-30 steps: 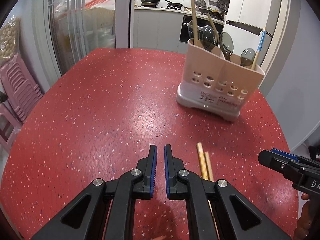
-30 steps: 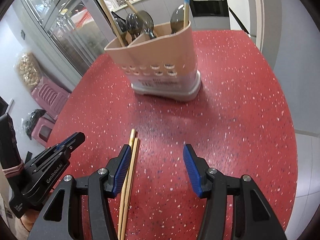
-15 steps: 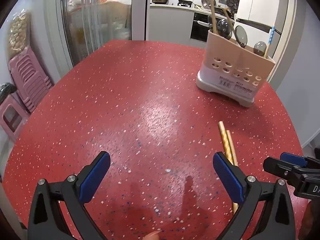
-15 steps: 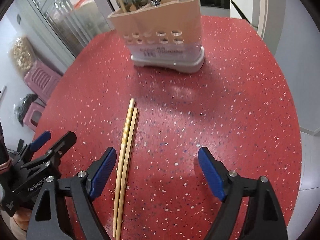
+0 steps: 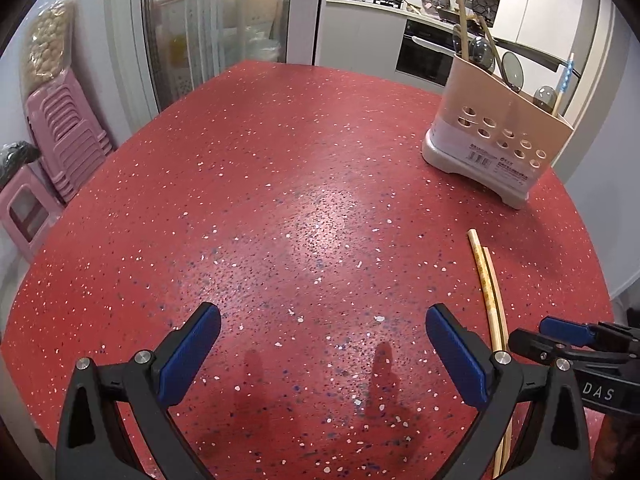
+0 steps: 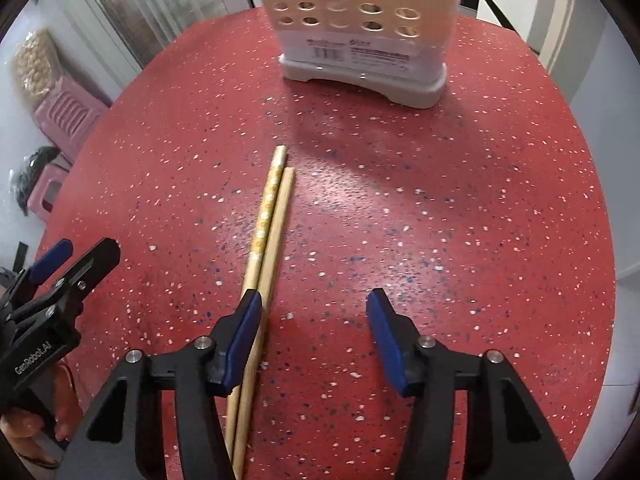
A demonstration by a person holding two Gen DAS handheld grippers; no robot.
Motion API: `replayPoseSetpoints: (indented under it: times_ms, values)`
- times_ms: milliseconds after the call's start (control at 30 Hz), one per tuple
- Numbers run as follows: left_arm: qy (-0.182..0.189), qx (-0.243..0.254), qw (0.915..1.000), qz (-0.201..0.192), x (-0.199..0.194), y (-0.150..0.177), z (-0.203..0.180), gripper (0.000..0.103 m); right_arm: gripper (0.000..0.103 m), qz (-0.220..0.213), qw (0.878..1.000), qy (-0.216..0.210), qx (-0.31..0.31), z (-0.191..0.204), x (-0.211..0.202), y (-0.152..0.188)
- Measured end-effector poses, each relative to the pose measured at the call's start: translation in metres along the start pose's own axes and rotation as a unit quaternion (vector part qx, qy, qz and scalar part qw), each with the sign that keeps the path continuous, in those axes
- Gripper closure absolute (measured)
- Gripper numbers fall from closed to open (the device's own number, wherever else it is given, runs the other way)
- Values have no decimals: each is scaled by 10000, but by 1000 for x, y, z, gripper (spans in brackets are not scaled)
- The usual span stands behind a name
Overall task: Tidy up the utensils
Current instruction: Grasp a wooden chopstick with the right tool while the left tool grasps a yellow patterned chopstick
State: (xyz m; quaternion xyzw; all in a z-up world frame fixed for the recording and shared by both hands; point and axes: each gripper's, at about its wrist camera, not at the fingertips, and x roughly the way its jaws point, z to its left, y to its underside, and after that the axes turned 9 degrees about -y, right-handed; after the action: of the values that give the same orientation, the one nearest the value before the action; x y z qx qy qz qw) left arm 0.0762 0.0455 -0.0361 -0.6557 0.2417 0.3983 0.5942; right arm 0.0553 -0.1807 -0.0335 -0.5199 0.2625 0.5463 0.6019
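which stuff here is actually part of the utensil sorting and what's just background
Part of the job:
- chopsticks, lying on the table
- utensil holder, already holding spoons and sticks
- right gripper, open beside the chopsticks
- left gripper, open

Just there:
- pink stools
- kitchen counter

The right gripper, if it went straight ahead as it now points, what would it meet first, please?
Probably the utensil holder; bare red table lies between it and the open right gripper. The chopsticks sit by its left finger, seemingly off that line.

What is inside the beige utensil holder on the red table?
Utensil holder contains dark spoons, wooden sticks and a blue-dotted chopstick. Its walls hide their lower ends.
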Motion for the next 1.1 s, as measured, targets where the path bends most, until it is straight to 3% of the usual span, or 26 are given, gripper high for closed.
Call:
replayPoseSetpoints:
  times_ms: [333,567,600,667,867,1100]
  values:
    - [45,-42,10000,-15,1,4,1,0,62,163,9984,356,-406,24,12,-2]
    - [110,80,9999,0,0,2,-7,0,64,239,9955,610,-678,38,17,2]
    - [132,152,9998,7,0,2,-11,0,66,241,9955,594,-691,38,18,2]
    - [150,246,9996,21,0,1,-16,0,91,222,9957,567,-704,39,14,5]
    - [153,552,9983,123,3,-2,-37,0,97,61,9979,213,-610,20,7,8]
    - [285,937,9947,323,8,-6,-67,0,97,-249,9988,-292,-312,-13,-12,14]
